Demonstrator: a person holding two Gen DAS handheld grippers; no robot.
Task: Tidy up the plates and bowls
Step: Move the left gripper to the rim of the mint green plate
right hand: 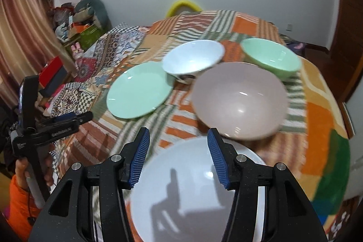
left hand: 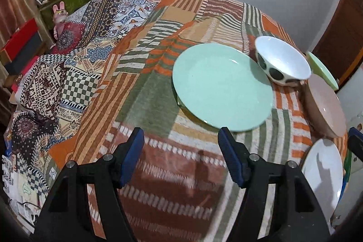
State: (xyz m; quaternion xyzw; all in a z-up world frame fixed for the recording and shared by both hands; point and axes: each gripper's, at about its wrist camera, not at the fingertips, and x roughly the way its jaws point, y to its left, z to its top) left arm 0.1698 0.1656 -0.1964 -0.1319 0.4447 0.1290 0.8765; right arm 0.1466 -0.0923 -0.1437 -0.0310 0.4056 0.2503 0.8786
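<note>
**Two open claws over a table of plates and bowls**

Left gripper (left hand: 181,135): blue pads spread wide, nothing between them. Hanging just above the striped patchwork cloth (left hand: 145,92) on the table. Right pad (left hand: 229,151) close to the near rim of the mint green plate (left hand: 221,87), but not touching it as far as can be told.

Behind that plate, at its far right edge, a white bowl with black spots (left hand: 283,60), tipped a bit to one side. Farther right, a pink bowl (left hand: 326,106) and a slice of a green bowl (left hand: 322,70) at the table edge. Low on the right, part of a white plate (left hand: 322,171).

Right gripper (right hand: 178,142): blue pads also spread wide, holding nothing. Hovering over the big white plate (right hand: 197,192) at the near edge of the table, with the claw's dark shadow lying on it. Just past the right pad (right hand: 217,158), the pink bowl (right hand: 240,99), a little blurry. Beyond it, the green bowl (right hand: 272,56) at the far right and the white spotted bowl (right hand: 192,58) in the middle, very near each other. Mint green plate (right hand: 140,90) lying flat to the left, its rim tucked just beside the white bowl.

Far left in the right wrist view, the other claw's black handle held in a hand (right hand: 20,167) with an orange sleeve. Behind the table, a checkered blanket (left hand: 74,74), a heap of stuff in the corner, and a curtain (right hand: 25,24).
</note>
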